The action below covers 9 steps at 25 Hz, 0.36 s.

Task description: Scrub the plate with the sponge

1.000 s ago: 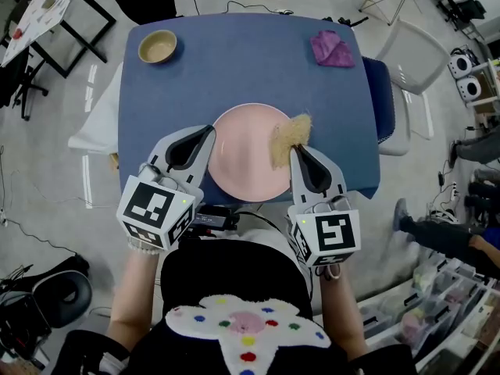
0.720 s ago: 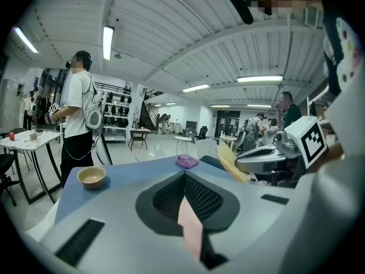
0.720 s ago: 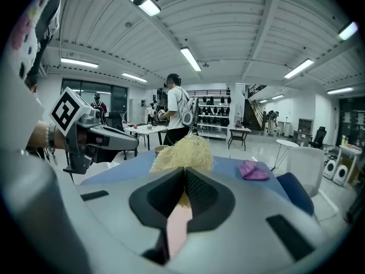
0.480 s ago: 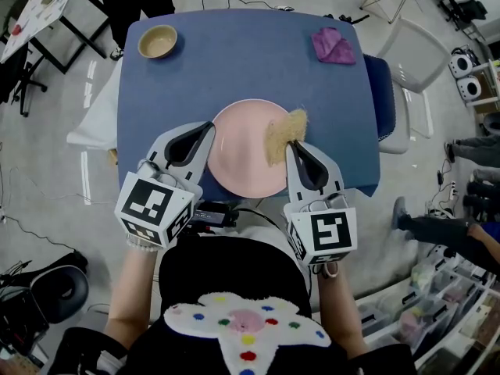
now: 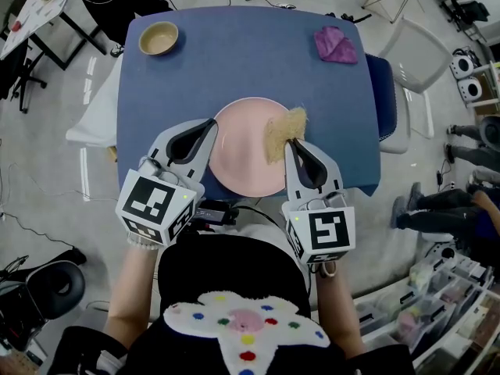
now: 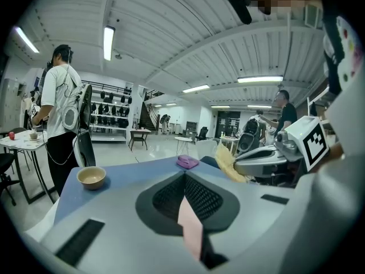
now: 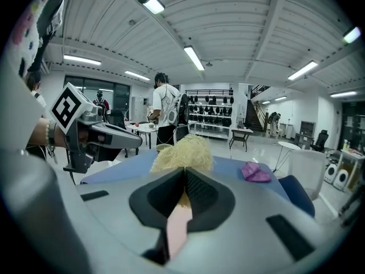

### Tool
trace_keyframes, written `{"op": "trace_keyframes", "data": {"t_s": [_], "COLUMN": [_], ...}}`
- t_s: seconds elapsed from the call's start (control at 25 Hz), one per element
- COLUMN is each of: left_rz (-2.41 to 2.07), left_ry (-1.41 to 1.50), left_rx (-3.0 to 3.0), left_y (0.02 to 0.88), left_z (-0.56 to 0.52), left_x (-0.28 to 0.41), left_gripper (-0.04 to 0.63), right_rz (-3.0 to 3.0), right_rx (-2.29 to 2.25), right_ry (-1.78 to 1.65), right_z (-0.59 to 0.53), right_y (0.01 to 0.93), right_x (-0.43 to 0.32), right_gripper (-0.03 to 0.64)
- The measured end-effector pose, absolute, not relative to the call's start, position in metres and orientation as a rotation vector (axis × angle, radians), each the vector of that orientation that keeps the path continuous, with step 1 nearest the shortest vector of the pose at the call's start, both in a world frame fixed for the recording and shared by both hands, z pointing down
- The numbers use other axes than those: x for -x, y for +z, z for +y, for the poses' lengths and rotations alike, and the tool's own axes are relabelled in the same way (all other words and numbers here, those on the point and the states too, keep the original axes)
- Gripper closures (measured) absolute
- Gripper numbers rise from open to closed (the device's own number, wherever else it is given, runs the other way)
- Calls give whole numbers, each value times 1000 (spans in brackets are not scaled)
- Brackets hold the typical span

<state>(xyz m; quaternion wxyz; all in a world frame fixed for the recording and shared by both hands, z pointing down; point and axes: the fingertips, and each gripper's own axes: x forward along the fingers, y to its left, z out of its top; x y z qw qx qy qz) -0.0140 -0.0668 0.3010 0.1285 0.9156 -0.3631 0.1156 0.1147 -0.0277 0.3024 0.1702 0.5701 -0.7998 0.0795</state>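
Note:
A pink plate (image 5: pixel 242 151) lies on the blue table (image 5: pixel 234 61) near its front edge. My left gripper (image 5: pixel 209 126) is shut on the plate's left rim; a pink sliver of plate (image 6: pixel 191 230) shows between its jaws. My right gripper (image 5: pixel 291 143) is shut on a tan, fibrous sponge (image 5: pixel 283 133), which rests on the plate's right part. In the right gripper view the sponge (image 7: pixel 183 153) bulges beyond the closed jaws, with plate pink below them. In the left gripper view the sponge (image 6: pixel 227 160) and the right gripper (image 6: pixel 268 158) sit to the right.
A tan bowl (image 5: pixel 158 37) stands at the table's far left corner and a purple cloth (image 5: pixel 336 45) lies at its far right. A white chair (image 5: pixel 414 69) is to the right of the table. People stand around the room, one near a side table (image 6: pixel 17 141).
The sponge and right gripper have shifted slightly left and farther onto the plate. The left gripper has kept its hold on the rim.

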Motion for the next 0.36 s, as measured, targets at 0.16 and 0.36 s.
{"op": "trace_keyframes", "data": {"t_s": [0.16, 0.36], "left_rz": [-1052, -1061], "left_ry": [334, 331], "left_rx": [-2661, -2660], "left_y": [301, 300], "left_z": [-68, -70], "left_x": [15, 15], "left_gripper": [584, 584], "right_rz": [-2266, -2262], "right_rx": [-1627, -1631], "right_ry": [221, 218], "right_z": [-29, -29], "right_y": [301, 300], "right_x": [-115, -116], "right_gripper": [603, 603]}}
